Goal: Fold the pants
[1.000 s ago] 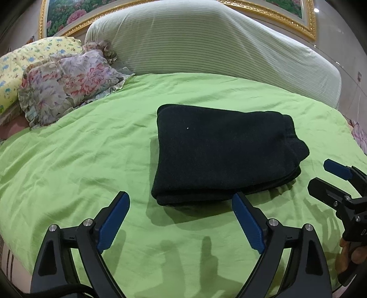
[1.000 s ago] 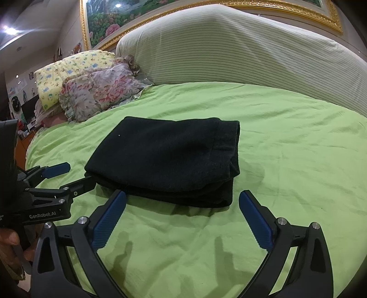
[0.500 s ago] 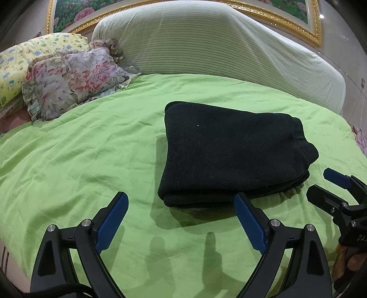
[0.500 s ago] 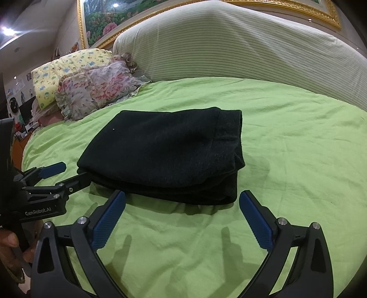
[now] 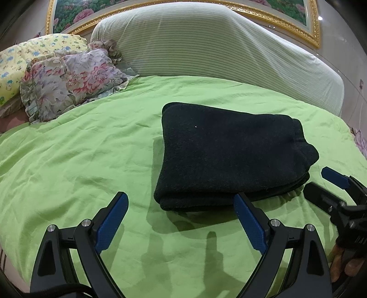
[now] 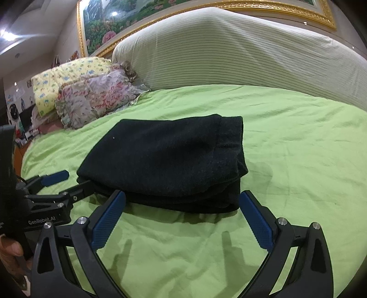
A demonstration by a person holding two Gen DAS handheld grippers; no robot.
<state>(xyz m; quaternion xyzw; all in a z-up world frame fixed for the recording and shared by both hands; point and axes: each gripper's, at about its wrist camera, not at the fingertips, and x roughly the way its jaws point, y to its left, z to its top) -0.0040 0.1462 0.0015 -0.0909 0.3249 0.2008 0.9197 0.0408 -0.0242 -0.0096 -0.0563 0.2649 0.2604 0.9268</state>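
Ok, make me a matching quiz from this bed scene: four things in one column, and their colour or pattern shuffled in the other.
Things:
1. folded pants
2. bed sheet
3. front pillow
4. back pillow

Looks:
A. yellow with small cartoon prints
B. black
C. bright green
D. pink and grey floral with a ruffled edge

Pairs: 1-B, 2-C, 3-D, 4-A

The gold-framed painting [image 5: 296,16] (top cropped) and the hand [image 6: 10,247] run off frame.
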